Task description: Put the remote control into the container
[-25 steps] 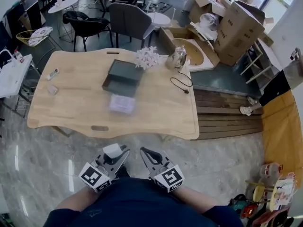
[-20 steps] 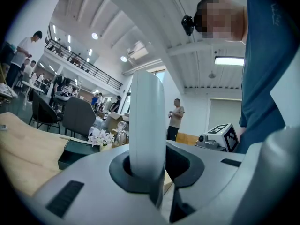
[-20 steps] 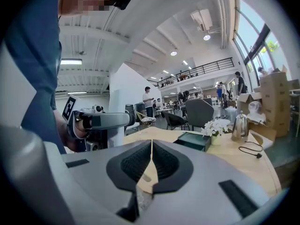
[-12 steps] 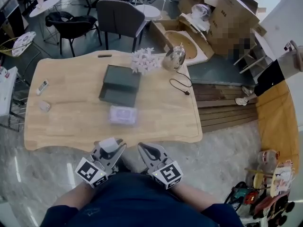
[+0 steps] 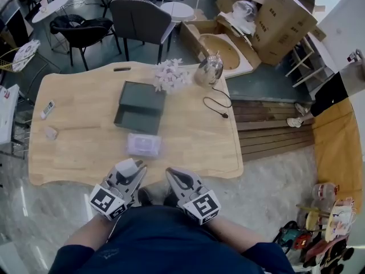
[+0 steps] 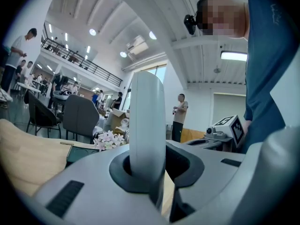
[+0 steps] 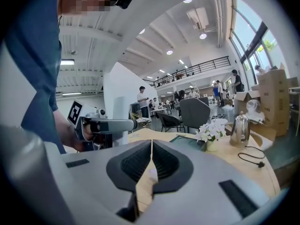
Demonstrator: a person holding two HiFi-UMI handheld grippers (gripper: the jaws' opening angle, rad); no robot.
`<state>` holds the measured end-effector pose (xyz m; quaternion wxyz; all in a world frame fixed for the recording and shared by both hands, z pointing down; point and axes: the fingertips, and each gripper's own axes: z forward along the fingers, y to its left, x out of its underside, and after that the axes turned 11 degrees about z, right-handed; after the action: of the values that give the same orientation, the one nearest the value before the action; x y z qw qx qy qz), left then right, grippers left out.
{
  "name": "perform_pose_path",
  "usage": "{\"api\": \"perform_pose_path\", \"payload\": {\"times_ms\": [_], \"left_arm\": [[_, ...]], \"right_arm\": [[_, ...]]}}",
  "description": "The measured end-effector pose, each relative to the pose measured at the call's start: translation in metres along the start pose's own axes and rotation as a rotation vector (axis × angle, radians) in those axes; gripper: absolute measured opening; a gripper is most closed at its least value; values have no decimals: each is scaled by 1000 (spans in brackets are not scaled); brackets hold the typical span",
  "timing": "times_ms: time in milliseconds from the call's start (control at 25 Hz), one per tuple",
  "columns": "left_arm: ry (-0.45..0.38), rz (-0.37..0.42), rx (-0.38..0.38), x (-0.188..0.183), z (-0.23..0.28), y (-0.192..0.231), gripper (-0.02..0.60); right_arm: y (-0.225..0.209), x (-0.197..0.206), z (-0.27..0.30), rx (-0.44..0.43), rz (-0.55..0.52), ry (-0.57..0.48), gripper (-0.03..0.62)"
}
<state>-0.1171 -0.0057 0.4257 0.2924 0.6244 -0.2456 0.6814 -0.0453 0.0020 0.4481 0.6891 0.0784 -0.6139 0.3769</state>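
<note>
My left gripper (image 5: 132, 169) is shut on a white remote control (image 5: 126, 166), which stands up between the jaws as a rounded white slab (image 6: 146, 121) in the left gripper view. My right gripper (image 5: 175, 176) is beside it, shut with its pads touching and nothing between them (image 7: 151, 161). Both are held close to the person's body at the front edge of the wooden table (image 5: 80, 153). The dark grey container (image 5: 141, 106) lies open in the middle of the table, well beyond both grippers. A pale purple packet (image 5: 142, 145) lies between the container and the grippers.
White flowers (image 5: 169, 76) and a metal kettle (image 5: 209, 70) with a black cable (image 5: 218, 104) stand at the table's far side. A small white remote-like thing (image 5: 47, 109) and a small pale object (image 5: 51, 133) lie at the left. Chairs (image 5: 137, 19) and cardboard boxes (image 5: 282, 16) stand behind.
The table has come nearer in the head view, so both grippers now sit at its front edge. The left gripper still holds the white remote; the right stays shut.
</note>
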Motion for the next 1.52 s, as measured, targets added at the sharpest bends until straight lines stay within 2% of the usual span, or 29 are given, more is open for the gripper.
{"api": "perform_pose_path", "payload": {"times_ms": [240,440,840,960,1240,1360,1520], "left_arm": [[72,100,-32,18,41,39,81],[158,240,-32,34,69,76,81],[397,424,6,108,120,138,81],[485,486,44,133,136,150,81],[754,751,198,203,161,178,81],[863,820,261,234,165,187,81],[950,877,298,259,172,197,81]], "right_arm": [[-30,-4,9,-15,9,11,20],[-44,-8,14,-15,18,22,20],[-72,-5,12,34,39,55,20],[-81,-2,9,54,50,65,20],[-102,9,2,101,77,79,20],[-107,13,0,112,91,88,20],[-109,15,1,111,85,99,19]]}}
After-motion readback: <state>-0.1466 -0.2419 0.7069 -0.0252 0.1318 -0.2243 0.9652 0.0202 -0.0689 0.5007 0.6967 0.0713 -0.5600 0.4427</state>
